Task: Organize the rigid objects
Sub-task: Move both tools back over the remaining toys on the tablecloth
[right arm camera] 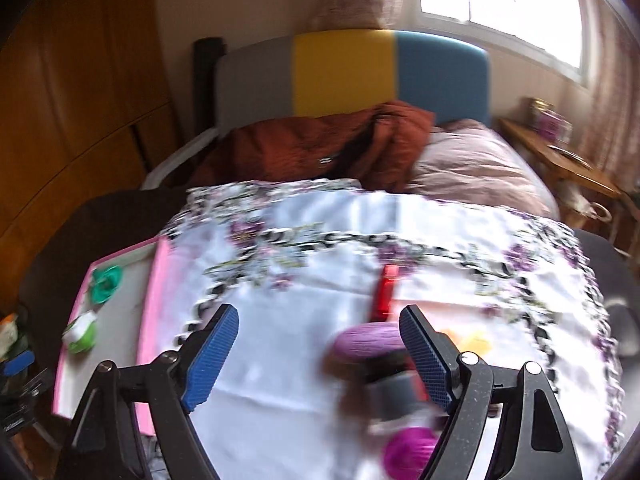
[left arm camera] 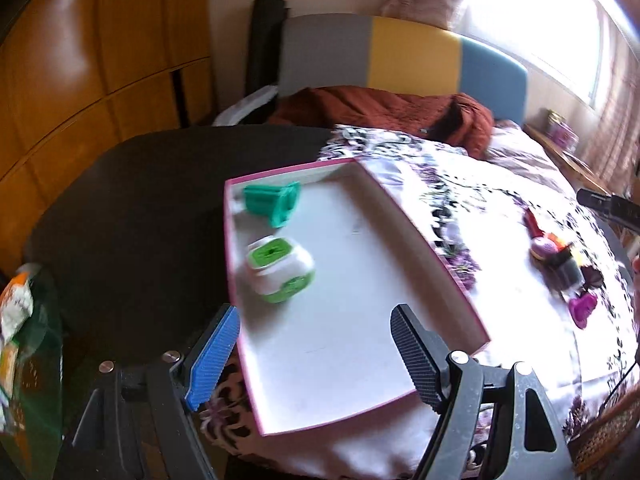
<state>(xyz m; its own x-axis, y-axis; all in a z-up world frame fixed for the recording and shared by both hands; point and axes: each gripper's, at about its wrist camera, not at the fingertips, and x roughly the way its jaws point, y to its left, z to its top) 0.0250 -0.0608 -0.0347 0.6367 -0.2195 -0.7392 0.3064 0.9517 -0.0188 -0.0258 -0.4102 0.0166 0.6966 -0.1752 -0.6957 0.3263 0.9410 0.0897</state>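
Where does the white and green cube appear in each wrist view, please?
Left wrist: the white and green cube lies left of centre, inside the pink-edged tray, below the teal piece.
Right wrist: the cube sits at the far left, in the same tray.
Shared landmark: the tray.

Daylight pours in from the bright window [left arm camera: 540, 20] at the upper right of both frames, blown out to plain white. It glares off the white floral cloth [right arm camera: 320, 240], washing out its right side in the left wrist view. The glossy orange-brown wooden wardrobe [left arm camera: 68, 60] at the upper left carries a soft sheen. The right wrist view is smeared with motion blur, worst at lower centre. Fisheye bending curves the edges, and the corners fall dark.
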